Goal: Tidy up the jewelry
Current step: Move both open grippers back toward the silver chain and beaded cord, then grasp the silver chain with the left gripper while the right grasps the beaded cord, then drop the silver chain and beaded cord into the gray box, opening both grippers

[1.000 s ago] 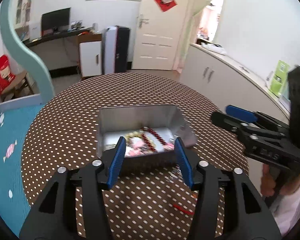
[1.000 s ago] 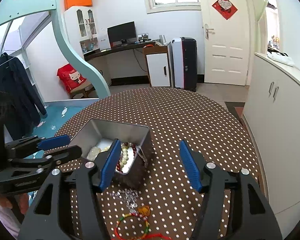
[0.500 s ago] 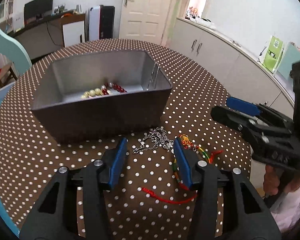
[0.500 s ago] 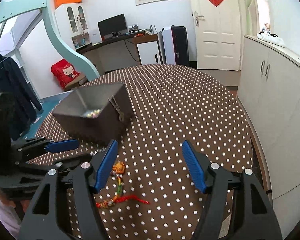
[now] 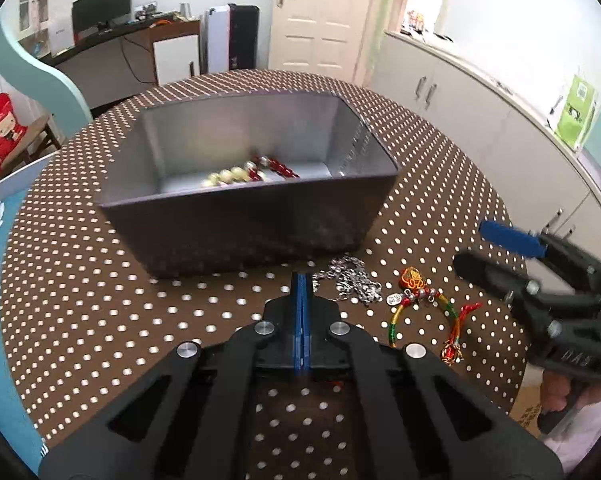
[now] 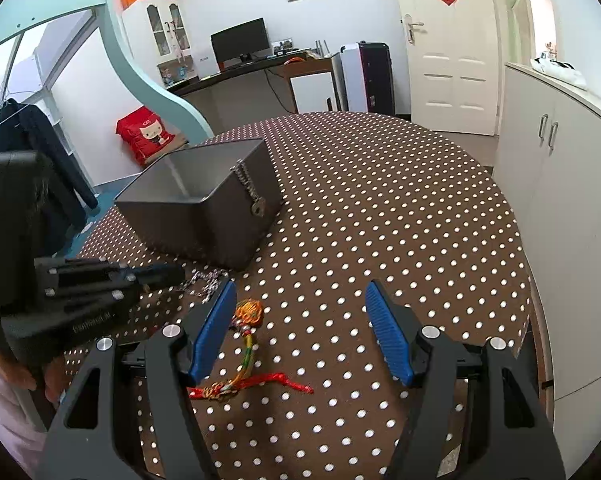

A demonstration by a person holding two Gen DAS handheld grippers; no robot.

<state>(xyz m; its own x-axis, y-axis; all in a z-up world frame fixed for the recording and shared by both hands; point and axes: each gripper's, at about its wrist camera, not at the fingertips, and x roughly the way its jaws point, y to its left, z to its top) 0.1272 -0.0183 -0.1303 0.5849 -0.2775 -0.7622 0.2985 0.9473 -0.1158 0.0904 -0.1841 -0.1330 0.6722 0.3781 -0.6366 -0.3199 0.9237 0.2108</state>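
A dark grey open box (image 5: 260, 224) stands on the polka-dot table, with pearl and red beads (image 5: 244, 174) inside. In front of it lie a silver chain (image 5: 352, 280) and a multicoloured cord bracelet with an orange knot (image 5: 420, 300). My left gripper (image 5: 302, 278) is shut, its blue pads pressed together on the chain's left end. The right wrist view shows the chain (image 6: 204, 284) running out from the left gripper's tip (image 6: 168, 274). My right gripper (image 6: 300, 292) is open just above the table, nothing between its fingers. The bracelet (image 6: 248, 320) lies beside its left finger.
Another silver chain with a pendant (image 6: 252, 196) hangs over the box's (image 6: 204, 216) right wall. The round table's edge (image 6: 516, 240) curves close to white cabinets (image 6: 560, 200) on the right. Bare cloth lies right of the bracelet. A hand (image 5: 556, 396) holds the right gripper (image 5: 488, 252).
The left jaws have closed fully, from wide apart to pressed together at the chain. Both grippers have sunk toward the table in front of the box. The right jaws stay open.
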